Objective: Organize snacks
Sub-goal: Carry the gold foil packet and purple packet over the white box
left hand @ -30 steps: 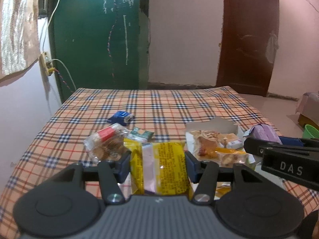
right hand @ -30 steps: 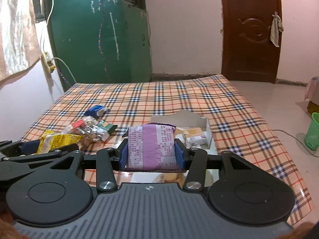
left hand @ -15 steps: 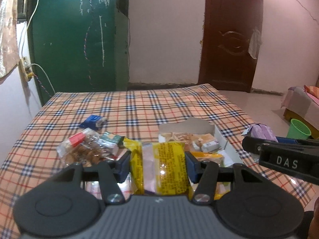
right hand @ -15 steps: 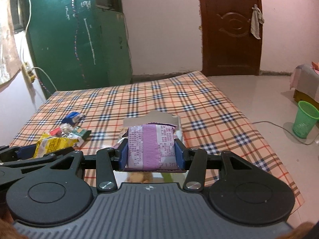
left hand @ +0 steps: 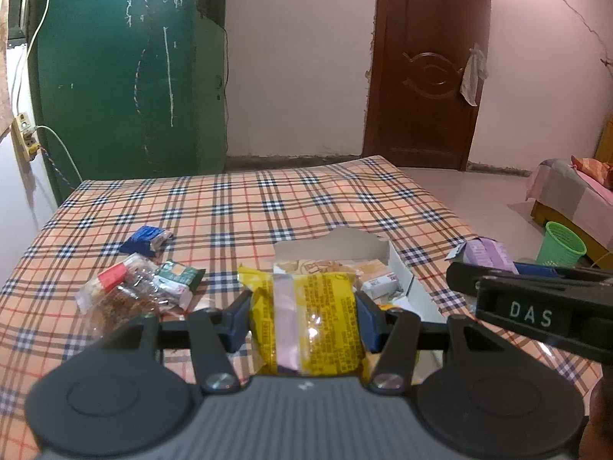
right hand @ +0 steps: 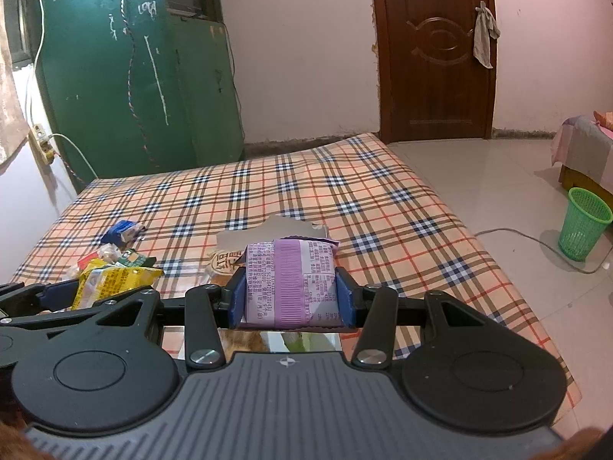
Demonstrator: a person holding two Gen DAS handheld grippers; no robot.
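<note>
The left tongs [left hand: 302, 320] clamp a yellow snack packet [left hand: 306, 326], the right tongs [right hand: 291, 299] a purple packet [right hand: 293, 280], both above the white box [left hand: 402, 276] on the plaid-covered surface [left hand: 268, 199]; pink walls, brown door [right hand: 433, 50].

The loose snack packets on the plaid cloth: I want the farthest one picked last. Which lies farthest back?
The blue packet. It lies alone behind the clear cookie bag and the green packet, which sit together nearer the left gripper.
</note>
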